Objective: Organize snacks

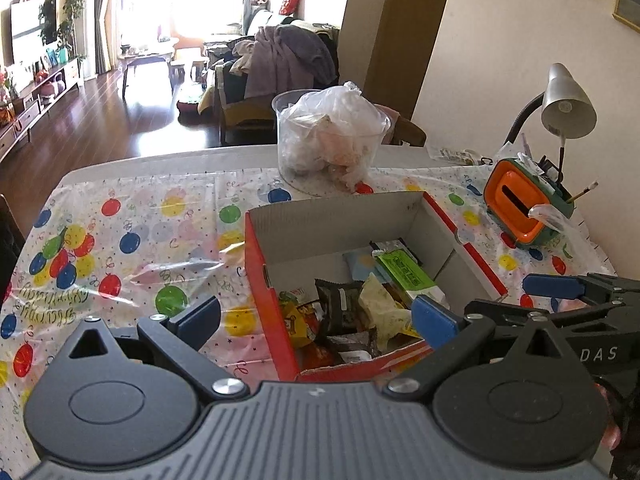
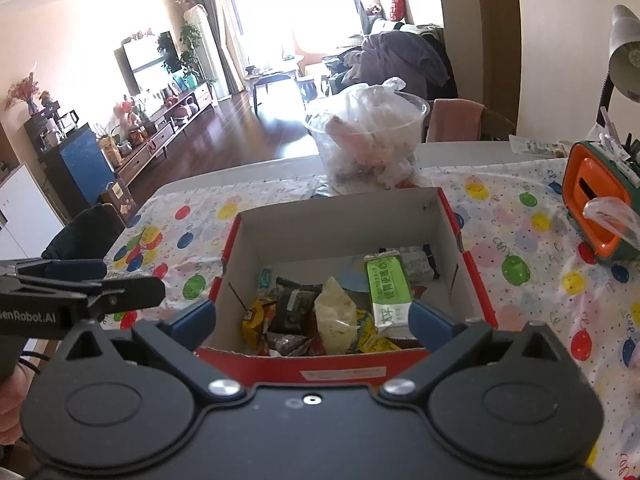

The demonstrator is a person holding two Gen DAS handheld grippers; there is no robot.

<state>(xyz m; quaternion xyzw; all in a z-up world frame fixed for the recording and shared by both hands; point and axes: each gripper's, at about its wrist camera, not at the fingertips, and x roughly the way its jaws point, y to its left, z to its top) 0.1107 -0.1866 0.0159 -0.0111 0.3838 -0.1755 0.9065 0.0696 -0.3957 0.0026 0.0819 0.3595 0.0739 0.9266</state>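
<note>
A red cardboard box point(image 1: 264, 252) point(image 2: 452, 216) stands on the balloon-print tablecloth and holds several snack packets: a green bar point(image 1: 408, 274) point(image 2: 386, 286), a dark packet point(image 1: 342, 304) point(image 2: 294, 304), a pale crumpled packet point(image 1: 384, 308) point(image 2: 334, 312) and a yellow one point(image 2: 252, 318). My left gripper point(image 1: 316, 318) is open and empty above the box's near left corner. My right gripper point(image 2: 312, 320) is open and empty above the box's near edge. Each gripper shows at the side of the other's view point(image 1: 560, 286) point(image 2: 80, 276).
A clear plastic tub with a bagged item point(image 1: 332, 136) point(image 2: 372, 132) stands behind the box. An orange and green holder point(image 1: 520, 208) point(image 2: 596, 204) and a desk lamp point(image 1: 566, 104) stand at the right by the wall. Chairs stand beyond the table's far edge.
</note>
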